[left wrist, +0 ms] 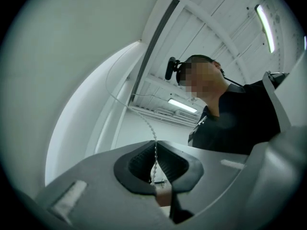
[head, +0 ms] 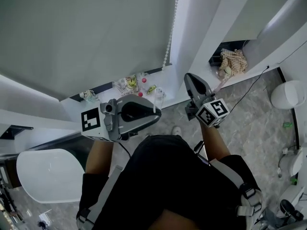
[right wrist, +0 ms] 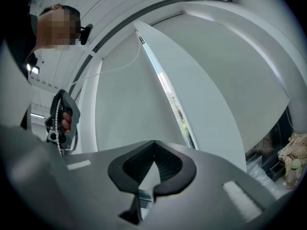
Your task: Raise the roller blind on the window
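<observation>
The grey roller blind (head: 86, 32) hangs low over the window, and its white bead chain (head: 171, 30) drops along the blind's right edge. My left gripper (head: 154, 113) is below the sill and shut on the bead chain (left wrist: 154, 152), which runs up between its closed pads (left wrist: 165, 164). In the right gripper view the left gripper (right wrist: 61, 121) shows at the left with the beads (right wrist: 58, 114) along it. My right gripper (head: 192, 78) is below the chain's lower end and apart from it. Its jaws (right wrist: 154, 145) are shut with nothing between them, facing the blind (right wrist: 225, 80).
The window sill (head: 165, 83) holds several small bottles and toys (head: 136, 84). A dark recess with a checked cloth (head: 233, 61) lies to the right. A white rounded seat (head: 48, 174) stands at the lower left, and a white bin (head: 288, 94) at the right on the tiled floor.
</observation>
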